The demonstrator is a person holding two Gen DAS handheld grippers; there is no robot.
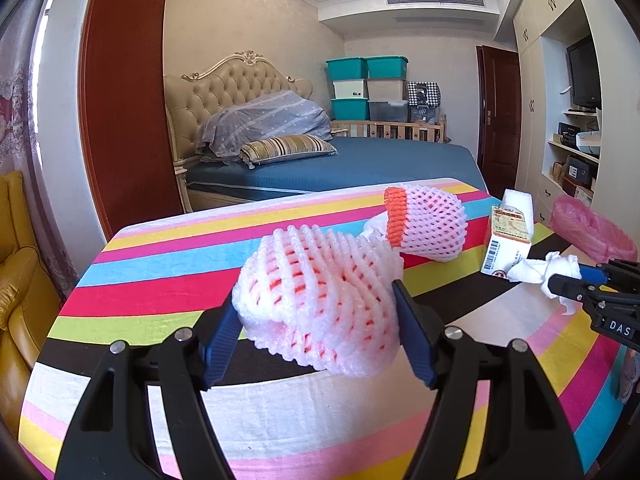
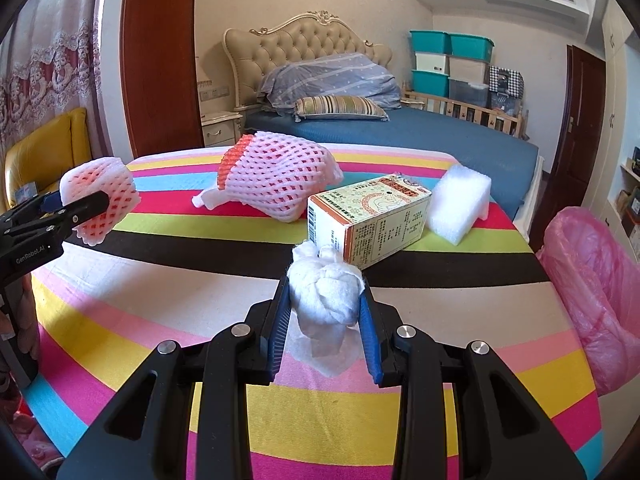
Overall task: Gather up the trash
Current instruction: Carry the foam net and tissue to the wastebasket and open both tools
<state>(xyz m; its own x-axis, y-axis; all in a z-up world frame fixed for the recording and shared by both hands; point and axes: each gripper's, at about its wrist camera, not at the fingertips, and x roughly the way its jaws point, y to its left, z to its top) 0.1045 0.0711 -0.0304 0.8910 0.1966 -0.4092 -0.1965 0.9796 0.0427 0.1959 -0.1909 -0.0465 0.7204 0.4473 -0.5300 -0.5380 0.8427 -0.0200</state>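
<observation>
My left gripper [image 1: 316,312] is shut on a white and pink foam fruit net [image 1: 320,280], its blue pads squeezing both sides; the right wrist view shows this net [image 2: 100,196] held above the table's left edge. My right gripper [image 2: 325,300] is shut on a crumpled white tissue [image 2: 324,284] just above the striped tablecloth [image 2: 160,320]. In the left wrist view the right gripper [image 1: 568,280] and tissue [image 1: 532,270] appear at the right. A second foam net [image 2: 276,176] with an orange band, a printed cardboard box [image 2: 372,216] and a white foam block [image 2: 460,204] lie on the table.
A bin lined with a pink plastic bag [image 2: 592,312] stands off the table's right edge. Behind the table is a bed with a blue cover [image 2: 400,132]. A yellow sofa [image 2: 44,148] sits at the left, and shelves [image 1: 576,152] line the right wall.
</observation>
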